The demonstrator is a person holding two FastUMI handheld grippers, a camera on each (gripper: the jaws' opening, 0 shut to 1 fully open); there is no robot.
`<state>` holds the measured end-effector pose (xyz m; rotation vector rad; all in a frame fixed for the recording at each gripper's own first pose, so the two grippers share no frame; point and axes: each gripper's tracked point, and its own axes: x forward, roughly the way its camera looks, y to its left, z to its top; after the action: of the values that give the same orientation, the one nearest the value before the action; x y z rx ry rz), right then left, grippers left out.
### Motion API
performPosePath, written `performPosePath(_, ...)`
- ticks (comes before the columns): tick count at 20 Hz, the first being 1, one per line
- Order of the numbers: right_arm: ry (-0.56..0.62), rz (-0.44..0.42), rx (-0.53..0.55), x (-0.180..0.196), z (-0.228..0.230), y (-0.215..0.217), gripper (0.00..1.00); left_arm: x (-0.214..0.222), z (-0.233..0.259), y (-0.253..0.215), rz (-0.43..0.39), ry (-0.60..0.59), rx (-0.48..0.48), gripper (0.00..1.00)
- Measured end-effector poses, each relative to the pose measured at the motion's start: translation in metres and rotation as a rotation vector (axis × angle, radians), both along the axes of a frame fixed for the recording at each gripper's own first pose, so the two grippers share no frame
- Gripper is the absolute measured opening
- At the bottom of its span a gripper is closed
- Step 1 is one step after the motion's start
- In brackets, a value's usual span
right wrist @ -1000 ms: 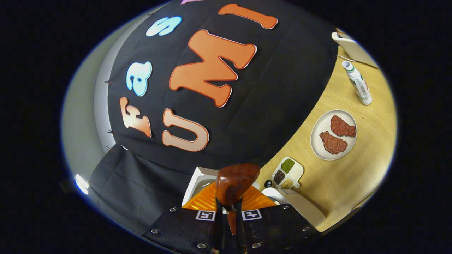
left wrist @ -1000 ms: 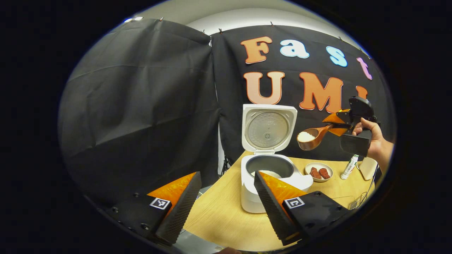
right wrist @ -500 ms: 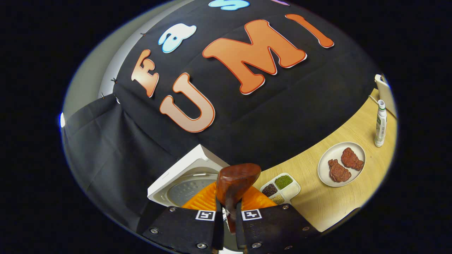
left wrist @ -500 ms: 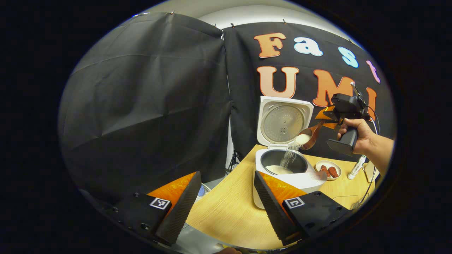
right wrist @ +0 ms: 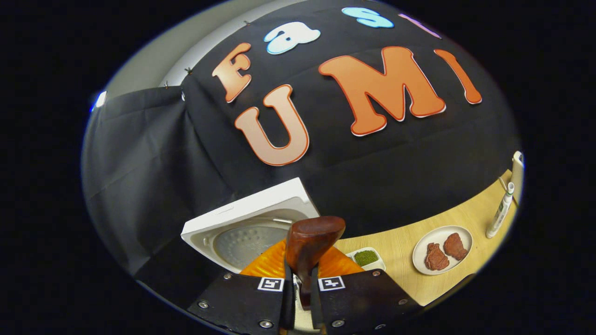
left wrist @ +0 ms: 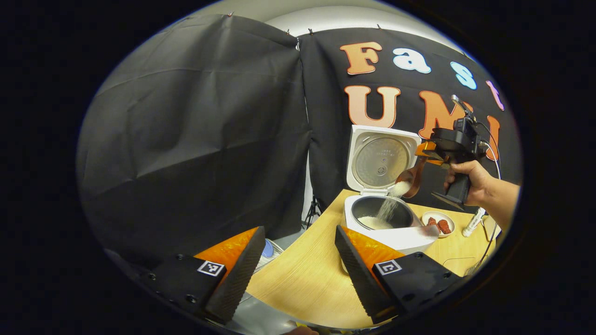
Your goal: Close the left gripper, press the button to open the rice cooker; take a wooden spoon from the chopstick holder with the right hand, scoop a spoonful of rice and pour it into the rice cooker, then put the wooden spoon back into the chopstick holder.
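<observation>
Cooker (left wrist: 389,228): lid up, on table (left wrist: 302,284) at 4 o'clock. Right gripper (left wrist: 426,151) pinched spoon (left wrist: 409,179), tipped, rice (left wrist: 387,207) falling into pot. Left gripper (left wrist: 298,260): fingers spread, holding nothing.

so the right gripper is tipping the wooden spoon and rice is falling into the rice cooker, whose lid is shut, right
Not quite: the lid is open, standing upright behind the pot, as the left gripper view shows. The rest holds: the right gripper has its jaws shut on the wooden spoon, which is tipped, and rice is falling into the rice cooker.
</observation>
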<state>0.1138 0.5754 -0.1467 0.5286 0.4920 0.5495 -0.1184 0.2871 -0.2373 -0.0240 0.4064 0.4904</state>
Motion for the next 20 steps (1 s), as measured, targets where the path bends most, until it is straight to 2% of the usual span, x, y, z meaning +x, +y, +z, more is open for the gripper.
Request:
performPosePath(6, -0.199, 0.070, -0.109, -0.014, 0.023, 0.014, 0.12, 0.001, -0.003, -0.002, -0.020, 0.012, 0.001, 0.99)
performPosePath(13, -0.470, 0.191, -0.245, -0.039, 0.041, 0.038, 0.13, 0.004, -0.004, -0.010, -0.044, 0.025, 0.000, 0.99)
performPosePath(20, -0.633, 0.274, -0.326, -0.064, 0.045, 0.048, 0.13, 0.005, -0.001, -0.022, -0.061, 0.028, 0.005, 0.99)
